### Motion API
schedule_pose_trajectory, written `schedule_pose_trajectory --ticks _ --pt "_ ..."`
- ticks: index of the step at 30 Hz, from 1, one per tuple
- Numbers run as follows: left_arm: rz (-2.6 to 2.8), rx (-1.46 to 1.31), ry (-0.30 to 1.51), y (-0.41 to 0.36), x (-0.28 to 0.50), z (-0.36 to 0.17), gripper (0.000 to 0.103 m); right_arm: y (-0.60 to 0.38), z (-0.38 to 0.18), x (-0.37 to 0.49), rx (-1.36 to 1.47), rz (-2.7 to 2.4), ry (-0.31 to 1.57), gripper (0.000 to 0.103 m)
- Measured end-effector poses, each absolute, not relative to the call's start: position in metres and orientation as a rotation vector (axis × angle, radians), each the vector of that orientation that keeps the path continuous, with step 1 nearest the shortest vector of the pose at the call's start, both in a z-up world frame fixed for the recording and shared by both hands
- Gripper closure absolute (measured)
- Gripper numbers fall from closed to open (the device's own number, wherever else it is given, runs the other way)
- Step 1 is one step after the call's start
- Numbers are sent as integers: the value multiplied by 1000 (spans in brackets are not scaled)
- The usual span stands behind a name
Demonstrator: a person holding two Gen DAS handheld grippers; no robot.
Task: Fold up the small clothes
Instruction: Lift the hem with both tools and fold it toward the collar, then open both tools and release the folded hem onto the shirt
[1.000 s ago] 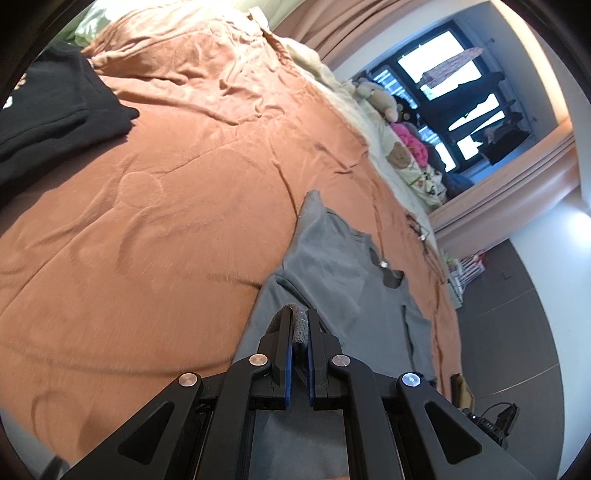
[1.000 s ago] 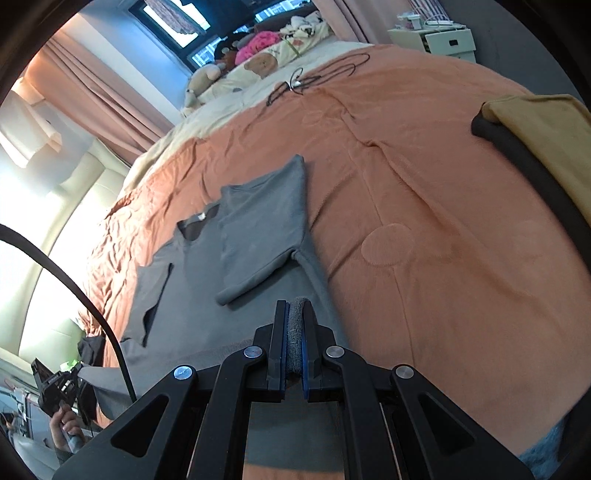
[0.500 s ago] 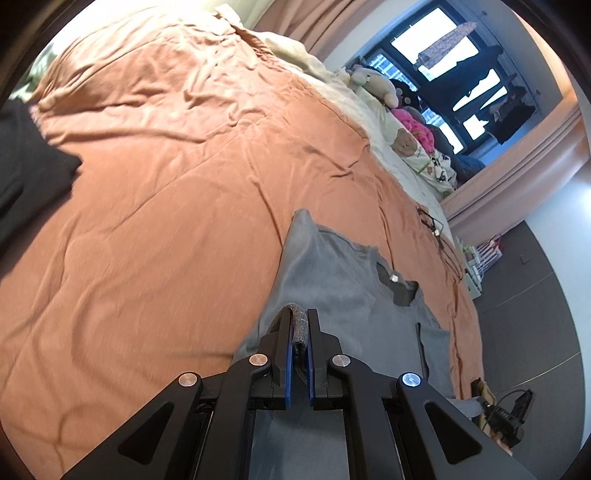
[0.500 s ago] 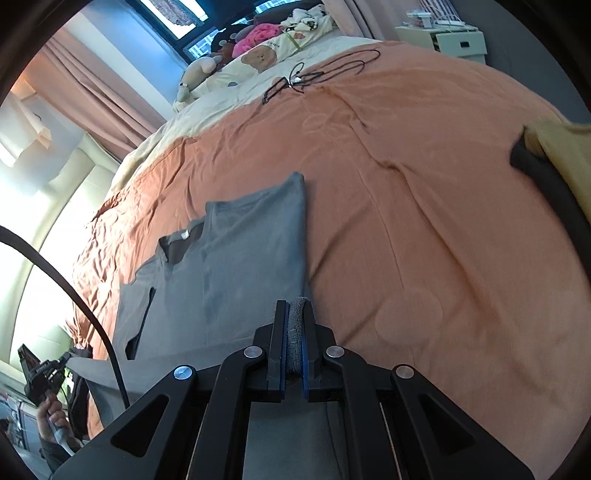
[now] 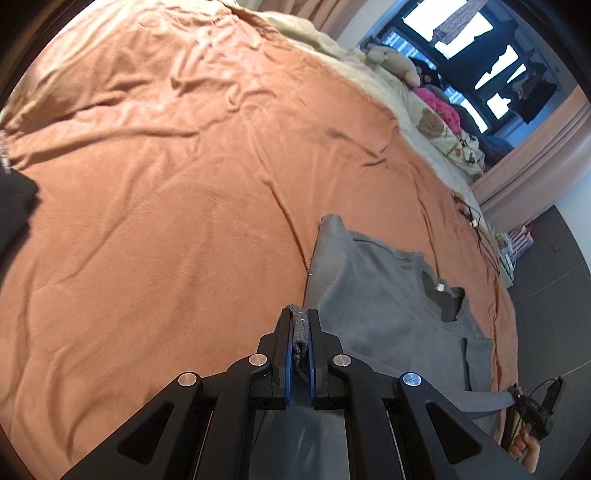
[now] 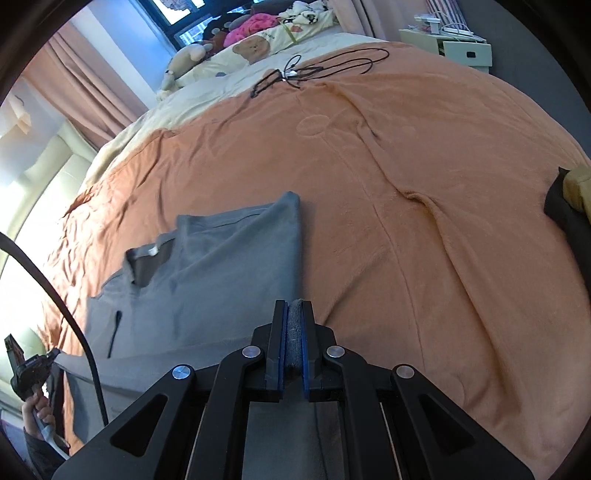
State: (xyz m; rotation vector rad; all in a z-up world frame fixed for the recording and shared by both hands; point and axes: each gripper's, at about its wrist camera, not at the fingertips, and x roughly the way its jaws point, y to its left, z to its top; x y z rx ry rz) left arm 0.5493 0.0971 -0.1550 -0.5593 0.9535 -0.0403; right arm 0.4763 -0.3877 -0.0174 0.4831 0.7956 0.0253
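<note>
Black garment (image 5: 14, 206): spotted at the far left edge of the left wrist view, lying on the blanket, well apart from the shirt.
Orange blanket (image 5: 166, 221): spread over the whole bed, pretty wrinkled toward the far side; a cream sheet (image 5: 306, 33) is seen beyond it.
Left gripper (image 5: 300, 332): jaws squeezed nearly together, with a rolled bit of grey cloth pinched between the blue pads. It's pointed down at the bed.
Grey t-shirt (image 5: 376, 295): laid flat on the blanket, neckline and white tag facing up, one side folded over onto the body so a straight folded edge is formed. Both grippers are clamped on its near edge.
Chest pocket (image 5: 476, 354): seen on the shirt front, just below the collar.
Right gripper (image 6: 294, 325): same deal, jaws narrow and grey cloth gripped between the pads, right at the shirt's folded right edge.
Black cable (image 6: 317, 68): left in a loose tangle on the far part of the blanket.
Stuffed toys (image 6: 207, 51): piled by the window at the head end.
Mustard garment (image 6: 578, 184): stacked on something black at the right edge, well apart from the shirt.
Nightstand (image 6: 454, 48): seen past the bed, far right.
</note>
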Motion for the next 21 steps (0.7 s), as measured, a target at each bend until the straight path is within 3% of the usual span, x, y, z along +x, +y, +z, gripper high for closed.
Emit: schedule_pose_trajectory --ticks 2,3,4,5,6,7,8,21 --pt "0 -535 970 98 557 -159 94 -387 -22 485 458 -15 799 93" --pt "16 -530 976 100 558 -160 92 -388 -23 487 458 -41 802 82" --pt "17 -532 978 102 559 -161 82 -388 -22 488 470 -37 798 62" --pt "12 -543 976 106 559 -160 67 -391 -22 486 494 -19 780 52" --pt "9 -543 971 107 558 -159 59 -389 -19 485 494 -15 767 37" --pt "5 -527 959 108 554 -156 48 -389 -17 484 487 -13 759 34" --pt "0 -498 955 107 552 -153 44 -388 -16 481 474 -6 756 34" --pt "-61 -300 1070 104 527 -162 43 -394 -19 448 323 86 829 34"
